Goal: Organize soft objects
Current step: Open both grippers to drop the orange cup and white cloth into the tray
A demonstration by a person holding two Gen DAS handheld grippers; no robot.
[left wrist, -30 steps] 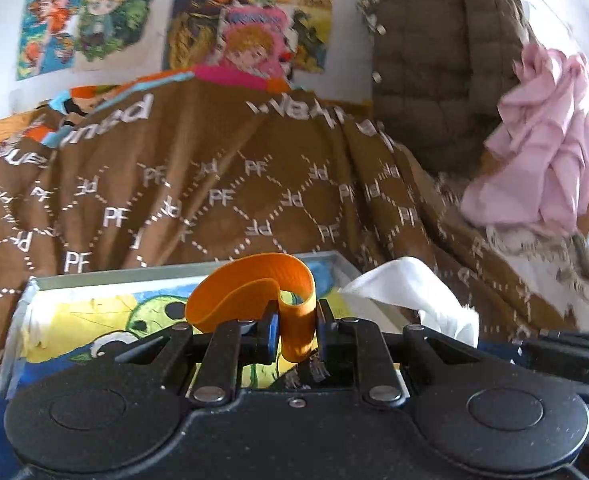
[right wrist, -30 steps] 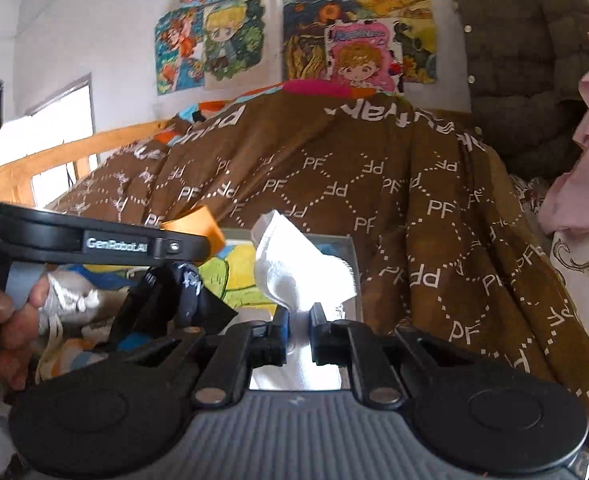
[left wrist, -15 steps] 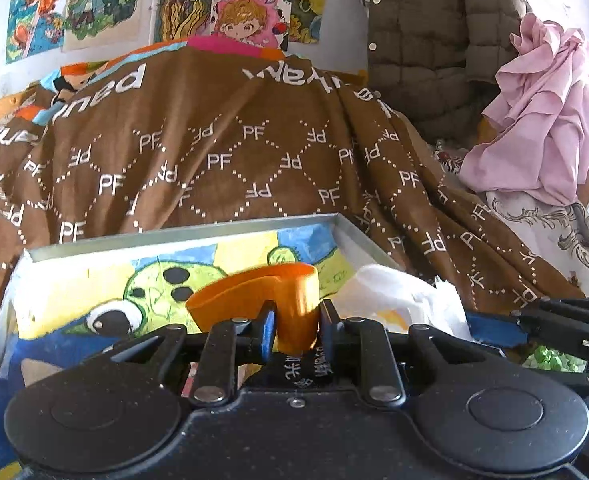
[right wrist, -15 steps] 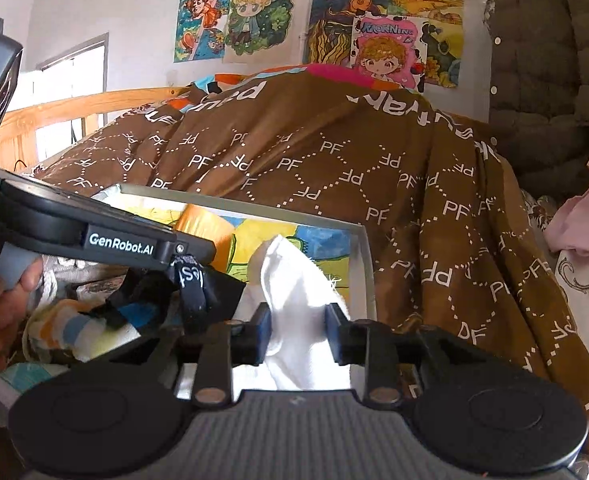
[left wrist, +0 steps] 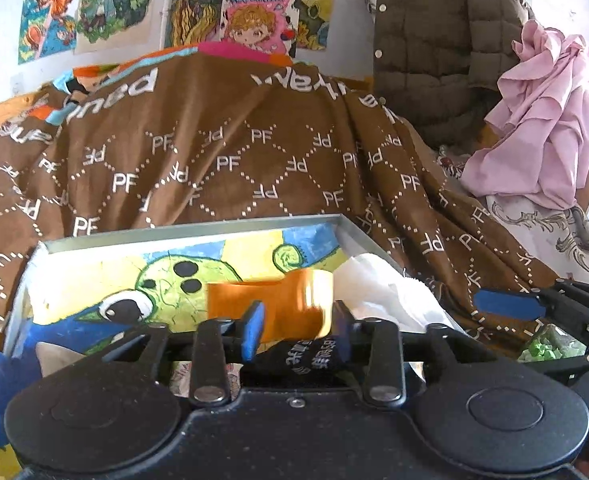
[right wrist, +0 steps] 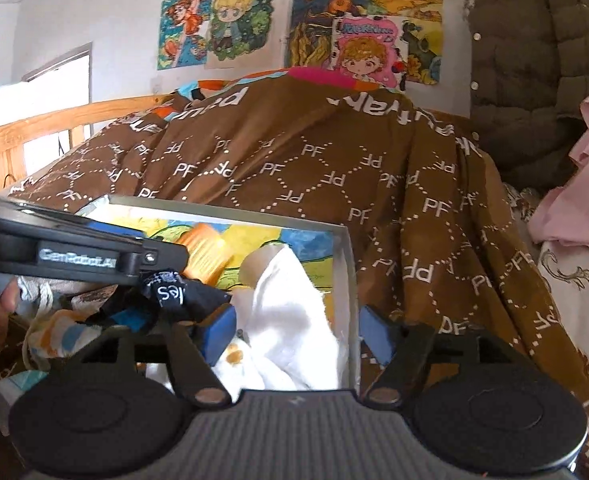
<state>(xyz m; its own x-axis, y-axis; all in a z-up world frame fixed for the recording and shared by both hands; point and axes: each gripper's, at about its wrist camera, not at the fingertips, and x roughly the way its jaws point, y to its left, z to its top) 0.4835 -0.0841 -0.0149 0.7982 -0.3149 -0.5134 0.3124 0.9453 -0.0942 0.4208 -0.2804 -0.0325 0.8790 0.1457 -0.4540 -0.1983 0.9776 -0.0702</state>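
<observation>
Low in the left wrist frame, the left gripper (left wrist: pixel 294 320) stands apart around an orange band (left wrist: pixel 282 300) lying in a shallow tray (left wrist: pixel 198 230) on the bed. In the right wrist view, the right gripper (right wrist: pixel 296 334) gapes wide over a white cloth (right wrist: pixel 294 320) at the tray's right wall.

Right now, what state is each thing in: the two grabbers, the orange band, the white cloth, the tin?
left gripper: jaws open, orange band between them.
right gripper: jaws wide open, above the cloth.
orange band: looped, resting in the tin.
white cloth: crumpled in the tin's right corner.
tin: open, no lid on.
</observation>
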